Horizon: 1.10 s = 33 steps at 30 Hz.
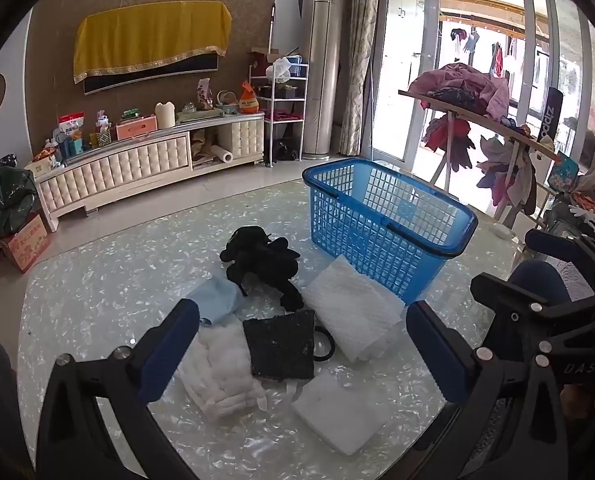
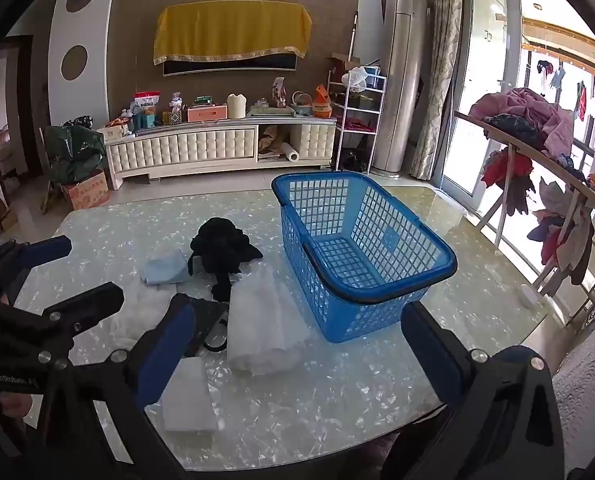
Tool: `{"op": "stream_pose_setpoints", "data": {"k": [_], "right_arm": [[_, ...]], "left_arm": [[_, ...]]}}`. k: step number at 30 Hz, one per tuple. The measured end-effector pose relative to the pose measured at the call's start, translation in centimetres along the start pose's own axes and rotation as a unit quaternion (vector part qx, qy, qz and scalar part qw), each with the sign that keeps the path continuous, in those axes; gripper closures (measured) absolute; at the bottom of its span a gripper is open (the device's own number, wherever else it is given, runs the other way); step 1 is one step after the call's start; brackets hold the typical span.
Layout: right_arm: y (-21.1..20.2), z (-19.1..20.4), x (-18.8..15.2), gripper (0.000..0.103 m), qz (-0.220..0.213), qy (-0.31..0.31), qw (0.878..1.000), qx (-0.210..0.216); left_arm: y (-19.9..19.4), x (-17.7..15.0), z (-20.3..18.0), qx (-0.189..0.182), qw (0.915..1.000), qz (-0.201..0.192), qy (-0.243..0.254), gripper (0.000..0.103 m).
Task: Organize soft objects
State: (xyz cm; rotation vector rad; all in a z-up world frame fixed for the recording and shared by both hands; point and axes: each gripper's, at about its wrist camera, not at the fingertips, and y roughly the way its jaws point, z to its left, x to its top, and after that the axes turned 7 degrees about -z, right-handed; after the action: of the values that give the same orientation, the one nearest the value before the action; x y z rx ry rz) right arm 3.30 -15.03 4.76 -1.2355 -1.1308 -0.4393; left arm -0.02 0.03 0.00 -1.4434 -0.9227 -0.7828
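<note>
A pile of soft things is lying on the pearly bench point(image 1: 97, 280) just left of a blue plastic basket point(image 1: 393, 216), which is standing upright with nothing inside it. Farthest back, a crumpled black cloth point(image 1: 263, 260) is sitting beside a folded pale blue cloth point(image 1: 217, 296). Nearer, a fluffy white towel point(image 1: 221, 372) is touching a dark square sponge point(image 1: 283, 346), with a black ring point(image 1: 325, 346) peeking out behind it. A white bubble-wrap sheet point(image 1: 349, 308) is resting against the basket's side, and a flat white foam block point(image 1: 337, 412) is lying nearest. The left hand-held gripper point(image 1: 303, 354) and right hand-held gripper point(image 2: 297, 348) are both hovering above the bench, fingers spread wide, gripping nothing.
</note>
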Motion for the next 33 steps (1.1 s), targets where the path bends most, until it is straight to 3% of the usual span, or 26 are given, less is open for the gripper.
{"op": "stream_pose_setpoints", "data": {"k": [33], "right_arm": [[0.11, -0.35, -0.08, 0.000, 0.007, 0.004, 1.000, 0.003]], "left_arm": [[0.06, 0.17, -0.22, -0.006, 0.9999, 0.002, 0.009, 0.000]]}}
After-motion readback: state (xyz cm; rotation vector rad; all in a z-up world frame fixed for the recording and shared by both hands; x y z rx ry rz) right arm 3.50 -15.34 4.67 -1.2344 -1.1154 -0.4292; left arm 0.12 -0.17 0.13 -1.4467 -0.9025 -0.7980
